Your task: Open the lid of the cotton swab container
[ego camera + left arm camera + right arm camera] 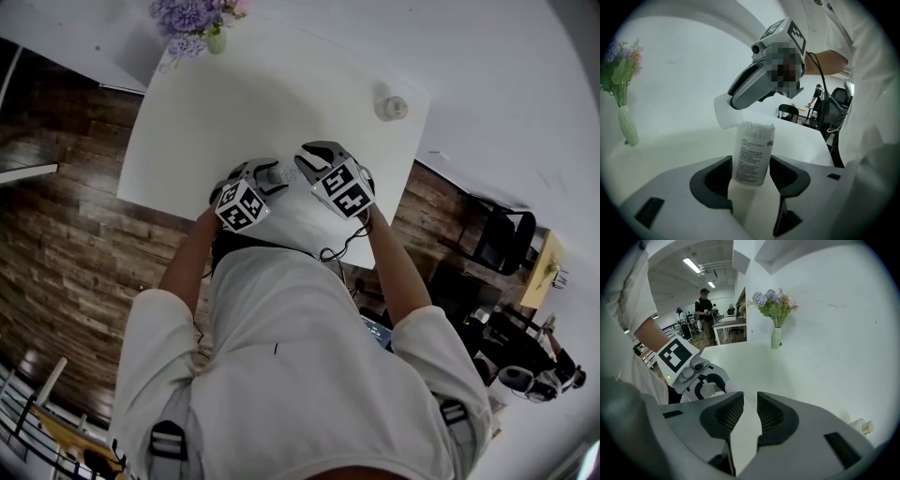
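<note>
Well, my left fingers (717, 180) stand wide apart. The cotton swab container (753, 143) rises upright between them at the middle of the left gripper view. Its walls sit close to both pads, yet I see no squeeze on it, so my left gripper (751, 161) is open around it. The container's mouth is uncovered and the white swab tips show.

My right fingers (729, 413) are drawn near each other, with only a narrow slot between the pads. The pale lid (725, 111) is caught at their tips. In the left gripper view the lid hangs just up and left of the container's mouth, its lower edge against the rim. Whether it is joined there I cannot tell. My right gripper (750, 393) comes in from the upper right of that view.

In the head view both grippers meet at mid-frame over the near part of the white table (225, 103). A vase of flowers (776, 336) stands at the table's upper left corner, and a small round pale thing (391, 107) lies toward its upper right.
</note>
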Action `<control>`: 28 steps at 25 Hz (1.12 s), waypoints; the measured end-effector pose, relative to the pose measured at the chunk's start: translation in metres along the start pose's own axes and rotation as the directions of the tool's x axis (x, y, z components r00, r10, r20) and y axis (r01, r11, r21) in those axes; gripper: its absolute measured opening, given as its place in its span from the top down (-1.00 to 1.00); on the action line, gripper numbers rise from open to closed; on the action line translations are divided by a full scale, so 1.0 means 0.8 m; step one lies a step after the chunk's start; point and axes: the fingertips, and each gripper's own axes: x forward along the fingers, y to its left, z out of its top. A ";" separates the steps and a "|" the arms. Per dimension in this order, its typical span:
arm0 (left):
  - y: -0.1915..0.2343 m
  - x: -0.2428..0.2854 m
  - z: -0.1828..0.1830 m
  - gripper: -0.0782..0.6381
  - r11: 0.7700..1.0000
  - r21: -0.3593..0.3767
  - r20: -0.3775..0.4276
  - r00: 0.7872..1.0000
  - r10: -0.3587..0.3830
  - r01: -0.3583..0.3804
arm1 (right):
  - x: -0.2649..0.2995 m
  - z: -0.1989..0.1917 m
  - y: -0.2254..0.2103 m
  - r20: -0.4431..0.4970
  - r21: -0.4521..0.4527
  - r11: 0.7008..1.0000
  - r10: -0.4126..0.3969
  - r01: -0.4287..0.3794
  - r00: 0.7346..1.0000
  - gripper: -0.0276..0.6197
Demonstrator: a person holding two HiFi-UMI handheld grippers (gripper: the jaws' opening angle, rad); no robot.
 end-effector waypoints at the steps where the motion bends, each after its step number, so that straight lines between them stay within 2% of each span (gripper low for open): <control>1: 0.001 -0.002 -0.002 0.08 1.000 -0.008 -0.005 1.000 0.013 -0.013 | 0.001 0.002 0.002 0.005 0.006 1.000 0.000 0.000 1.000 0.64; 7: 0.005 -0.021 -0.008 0.08 0.993 -0.090 -0.001 0.997 0.078 -0.078 | 0.001 0.010 0.012 0.016 0.001 1.000 -0.006 0.006 1.000 0.62; 12: 0.003 -0.037 -0.017 0.07 0.988 -0.106 -0.017 0.993 0.114 -0.115 | 0.001 0.023 0.022 0.056 0.022 1.000 0.018 -0.020 0.998 0.54; 17: 0.005 -0.056 -0.022 0.07 0.973 -0.174 0.002 0.988 0.158 -0.155 | -0.003 0.028 0.030 0.098 0.034 0.999 0.018 -0.021 0.995 0.42; 22: 0.004 -0.077 -0.021 0.07 0.956 -0.225 0.008 0.980 0.198 -0.191 | -0.028 0.035 0.037 0.188 0.116 0.993 -0.016 -0.006 0.982 0.29; 25: 0.000 -0.093 -0.015 0.07 0.936 -0.267 -0.011 0.972 0.235 -0.229 | -0.052 0.023 0.035 0.245 0.190 0.982 -0.064 0.017 0.968 0.29; 27: -0.002 -0.102 -0.012 0.14 0.907 -0.325 -0.014 0.960 0.280 -0.269 | -0.068 0.008 0.037 0.268 0.239 0.970 -0.099 0.033 0.958 0.32; 28: -0.003 -0.106 -0.011 0.21 0.884 -0.368 -0.013 0.952 0.305 -0.288 | -0.075 -0.002 0.040 0.277 0.262 0.964 -0.115 0.040 0.954 0.34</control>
